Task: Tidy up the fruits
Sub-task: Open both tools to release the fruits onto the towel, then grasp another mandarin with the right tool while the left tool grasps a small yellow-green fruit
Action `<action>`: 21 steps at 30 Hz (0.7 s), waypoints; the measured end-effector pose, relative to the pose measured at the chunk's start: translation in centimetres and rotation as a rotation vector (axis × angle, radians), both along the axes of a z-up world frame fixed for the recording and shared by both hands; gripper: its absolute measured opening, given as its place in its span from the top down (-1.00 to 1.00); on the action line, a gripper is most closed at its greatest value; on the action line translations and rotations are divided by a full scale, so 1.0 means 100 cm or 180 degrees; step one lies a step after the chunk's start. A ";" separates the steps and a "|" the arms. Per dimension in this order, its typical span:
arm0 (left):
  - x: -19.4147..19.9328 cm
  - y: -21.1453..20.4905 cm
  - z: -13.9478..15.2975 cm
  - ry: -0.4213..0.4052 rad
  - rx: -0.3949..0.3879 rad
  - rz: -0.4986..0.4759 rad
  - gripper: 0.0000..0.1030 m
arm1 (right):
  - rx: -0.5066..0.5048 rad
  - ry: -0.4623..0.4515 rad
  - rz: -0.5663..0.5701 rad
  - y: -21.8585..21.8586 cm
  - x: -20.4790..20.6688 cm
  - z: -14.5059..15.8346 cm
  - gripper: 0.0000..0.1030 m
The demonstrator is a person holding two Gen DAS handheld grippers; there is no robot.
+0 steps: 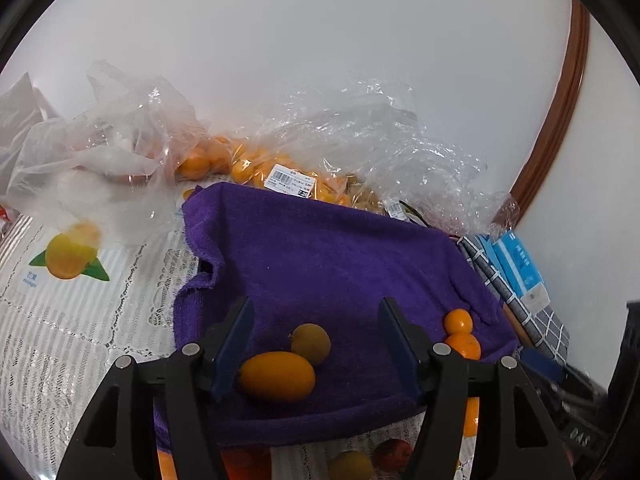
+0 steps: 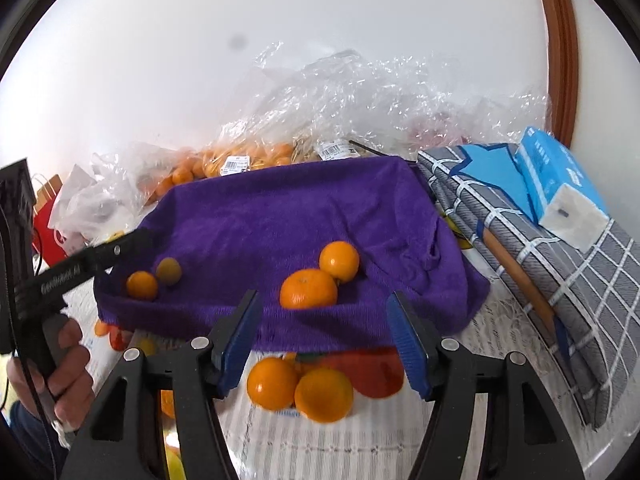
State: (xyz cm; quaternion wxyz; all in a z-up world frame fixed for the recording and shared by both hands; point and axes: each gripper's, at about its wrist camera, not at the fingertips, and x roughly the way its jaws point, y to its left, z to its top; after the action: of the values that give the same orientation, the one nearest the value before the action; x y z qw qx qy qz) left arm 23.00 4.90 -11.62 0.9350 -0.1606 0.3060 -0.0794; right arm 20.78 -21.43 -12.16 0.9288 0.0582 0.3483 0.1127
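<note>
Fruit is lying loose: both my left gripper (image 1: 316,344) and right gripper (image 2: 324,332) are standing apart, gripping nothing, so the kumquat (image 1: 277,376) is risking rolling off the purple towel (image 1: 340,256).

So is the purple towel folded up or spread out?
Spread out. The purple towel lies open and flat on the table, with four fruits on top, including a mandarin near its front edge.
</note>
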 end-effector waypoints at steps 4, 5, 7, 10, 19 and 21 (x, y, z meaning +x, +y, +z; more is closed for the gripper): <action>-0.005 0.003 0.004 -0.0065 -0.0001 0.0053 -0.21 | 0.0009 0.0037 0.0004 -0.005 -0.011 -0.007 -0.24; -0.008 0.003 0.005 -0.0088 0.0043 0.0072 -0.21 | -0.0001 0.0058 -0.0012 -0.007 -0.013 -0.010 -0.24; -0.011 0.002 0.007 -0.0110 0.0118 0.0096 -0.21 | -0.0010 0.0104 -0.0028 -0.010 -0.017 -0.014 -0.21; -0.018 0.004 0.015 -0.0171 0.0095 0.0076 -0.21 | -0.0024 0.0146 -0.0036 -0.015 -0.021 -0.017 -0.11; -0.056 0.011 0.015 -0.0148 0.0114 0.0044 -0.21 | -0.0040 0.0239 0.0209 -0.011 -0.030 -0.024 0.11; -0.067 0.015 0.012 -0.0169 0.0126 0.0052 -0.21 | -0.0074 0.0279 0.0258 -0.008 -0.029 -0.027 0.14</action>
State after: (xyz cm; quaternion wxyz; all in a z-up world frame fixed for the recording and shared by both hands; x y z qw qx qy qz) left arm 16.26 6.35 -10.40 0.9464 -0.1424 0.2813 -0.0699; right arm 17.87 -22.23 -14.83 0.9079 0.0381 0.3920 0.1435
